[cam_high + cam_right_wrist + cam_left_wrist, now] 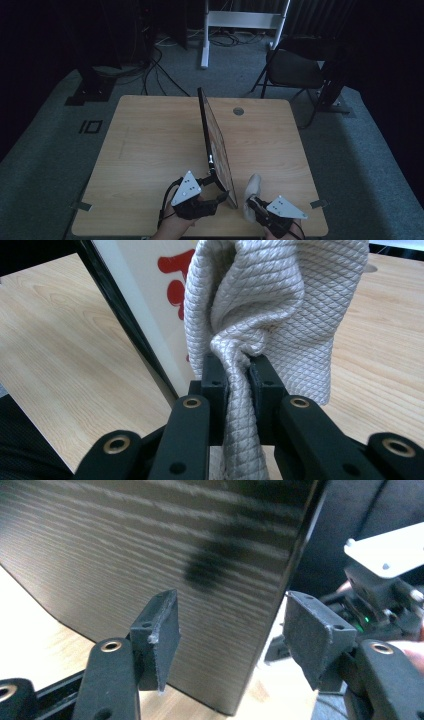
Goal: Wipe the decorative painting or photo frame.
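A black-framed picture (216, 142) stands on its edge across the middle of the wooden table (150, 140), its face turned to the right. My left gripper (220, 190) is at its near bottom corner. In the left gripper view the jaws (235, 635) straddle the frame's dark wood-grain back (150, 545) and stand open, the right pad (312, 635) clear of the edge. My right gripper (256, 203) is shut on a grey-white quilted cloth (251, 191) just right of the frame. The right gripper view has the cloth (280, 300) bunched between the pads (239, 372), before the picture's white face with red marks (172, 275).
A round cable hole (238, 111) sits near the table's far edge. Behind the table are a black folding chair (295, 70), a white stand (205, 35), cables on the grey carpet and a black stand base (92, 89) at the left. The right gripper's grey plate (387, 552) shows beyond the frame.
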